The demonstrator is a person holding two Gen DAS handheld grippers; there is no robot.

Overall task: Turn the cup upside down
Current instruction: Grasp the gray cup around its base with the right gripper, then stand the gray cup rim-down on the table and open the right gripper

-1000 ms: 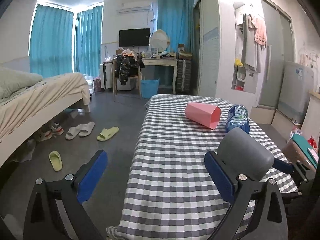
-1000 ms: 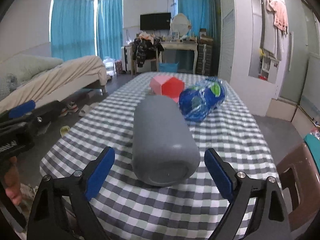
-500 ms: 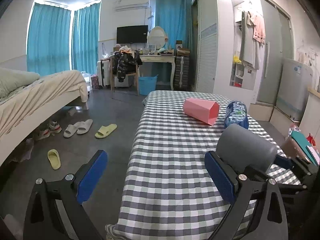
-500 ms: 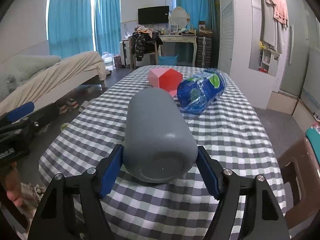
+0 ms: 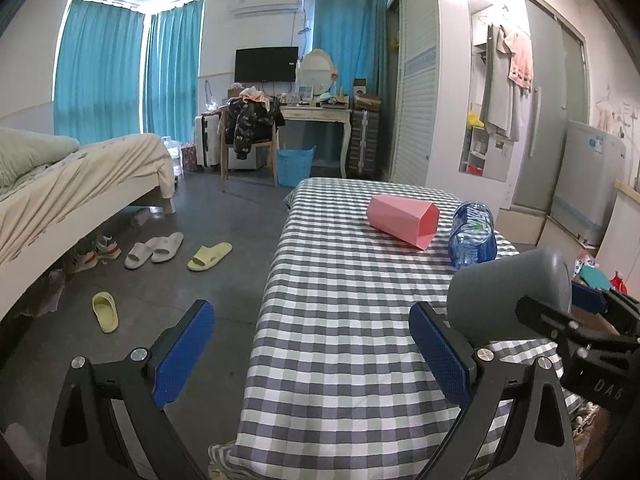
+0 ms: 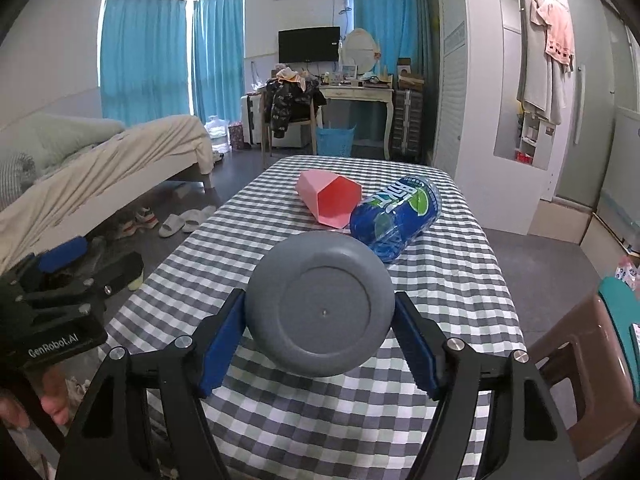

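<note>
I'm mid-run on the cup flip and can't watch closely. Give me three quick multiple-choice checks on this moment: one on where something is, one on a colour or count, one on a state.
1. Where does the blue bottle lie relative to the pink cup?
A. Right beside it on the checked tablecloth
B. On the floor
C. Inside it

2. What colour is the cup held in the right gripper?
A. Pink
B. Grey
C. White

3. What is the state of the left gripper?
A. Shut on the bottle
B. Shut on the pink cup
C. Open, holding nothing

Answers:
1 A: the right wrist view shows the two lying side by side at the far part of the cloth.
2 B: the grey cup sits between the blue pads, its flat base facing the camera.
3 C: its jaws stand wide apart with only cloth and floor between them.
</note>
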